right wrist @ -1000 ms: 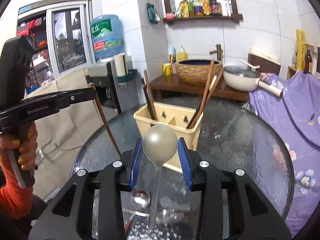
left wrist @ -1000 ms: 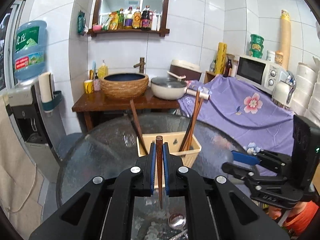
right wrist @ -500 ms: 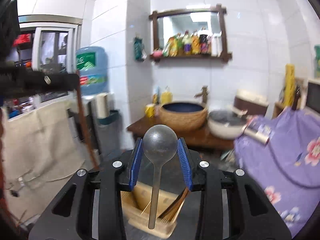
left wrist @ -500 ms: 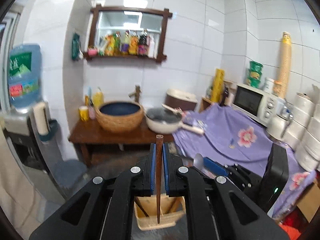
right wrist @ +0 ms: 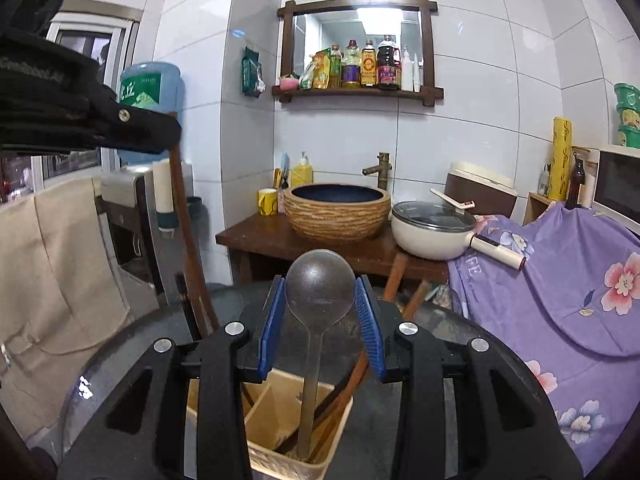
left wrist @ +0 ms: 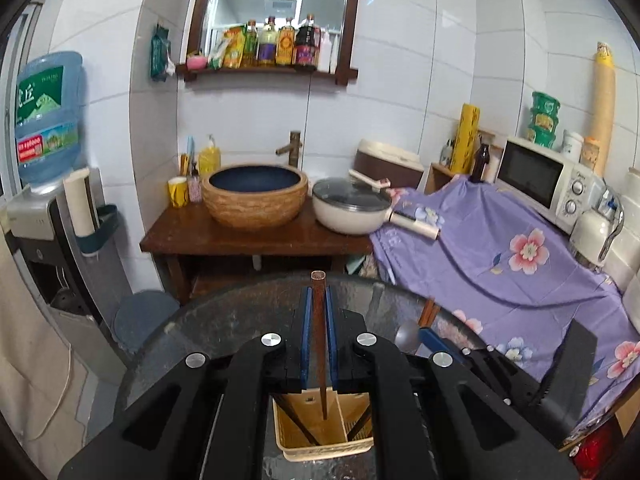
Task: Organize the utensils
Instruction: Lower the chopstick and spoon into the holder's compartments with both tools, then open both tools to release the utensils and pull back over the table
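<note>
My left gripper (left wrist: 319, 304) is shut on a brown wooden chopstick (left wrist: 319, 320) that hangs point down over the beige utensil basket (left wrist: 320, 446) on the glass table (left wrist: 224, 320). My right gripper (right wrist: 320, 300) is shut on a metal spoon (right wrist: 320, 288), bowl up, with its handle reaching down into the same basket (right wrist: 276, 400). Several chopsticks (right wrist: 340, 392) lean inside the basket. The left gripper (right wrist: 72, 104) and its chopstick (right wrist: 188, 240) show at the left of the right wrist view.
A wooden stand (left wrist: 256, 240) with a wicker basin (left wrist: 256, 196) and a white pan (left wrist: 352, 208) is behind the table. A purple flowered cloth (left wrist: 500, 256) covers the counter at right. A water dispenser (left wrist: 44, 216) stands at left.
Both grippers rose and tilted down over the basket. The chopstick tip and the spoon handle have come down to the basket's compartments.
</note>
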`<act>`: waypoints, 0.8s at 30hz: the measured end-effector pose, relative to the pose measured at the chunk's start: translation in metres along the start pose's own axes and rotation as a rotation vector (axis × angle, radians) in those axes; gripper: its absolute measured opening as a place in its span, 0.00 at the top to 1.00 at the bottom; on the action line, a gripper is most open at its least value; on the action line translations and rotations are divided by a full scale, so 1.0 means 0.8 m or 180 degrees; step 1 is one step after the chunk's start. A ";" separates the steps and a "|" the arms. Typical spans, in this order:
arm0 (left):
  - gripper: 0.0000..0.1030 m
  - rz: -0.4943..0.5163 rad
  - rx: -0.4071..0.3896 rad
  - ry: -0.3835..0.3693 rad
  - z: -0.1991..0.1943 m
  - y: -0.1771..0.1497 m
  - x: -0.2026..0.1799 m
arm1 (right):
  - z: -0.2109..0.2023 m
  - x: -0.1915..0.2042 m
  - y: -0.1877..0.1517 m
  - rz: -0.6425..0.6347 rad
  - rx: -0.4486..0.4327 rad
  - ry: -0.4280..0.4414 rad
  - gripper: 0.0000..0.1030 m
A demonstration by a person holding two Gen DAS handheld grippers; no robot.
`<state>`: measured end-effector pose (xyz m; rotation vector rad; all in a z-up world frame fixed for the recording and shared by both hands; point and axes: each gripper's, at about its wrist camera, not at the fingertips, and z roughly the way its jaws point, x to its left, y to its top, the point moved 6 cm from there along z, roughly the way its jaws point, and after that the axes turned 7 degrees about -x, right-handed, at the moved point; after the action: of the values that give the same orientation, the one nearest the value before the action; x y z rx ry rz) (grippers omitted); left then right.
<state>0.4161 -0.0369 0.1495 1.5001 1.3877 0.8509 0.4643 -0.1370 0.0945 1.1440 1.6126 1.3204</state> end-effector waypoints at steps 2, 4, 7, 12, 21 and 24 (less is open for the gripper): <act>0.93 0.0008 0.0103 0.0003 0.010 -0.019 0.004 | -0.003 0.001 -0.016 -0.0024 0.0041 0.0016 0.65; 0.93 -0.0002 0.0206 0.0001 0.019 -0.035 0.008 | -0.006 0.003 -0.032 -0.0049 0.0114 0.0049 0.64; 0.93 -0.0002 0.0334 -0.0030 0.026 -0.055 0.010 | -0.009 0.007 -0.051 -0.0105 0.0203 0.0058 0.64; 0.93 0.0085 0.0400 -0.0017 0.029 -0.074 0.009 | -0.008 0.009 -0.074 -0.0142 0.0320 0.0094 0.64; 0.71 0.0083 0.0429 -0.0068 0.021 -0.095 0.015 | -0.033 0.008 -0.081 -0.0223 0.0222 0.0054 0.30; 0.48 0.0067 0.0295 -0.0063 0.000 -0.096 0.017 | -0.053 0.007 -0.077 -0.0264 0.0174 0.0016 0.24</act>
<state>0.3896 -0.0257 0.0771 1.5919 1.4155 0.7920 0.4122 -0.1497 0.0417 1.0947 1.6908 1.2338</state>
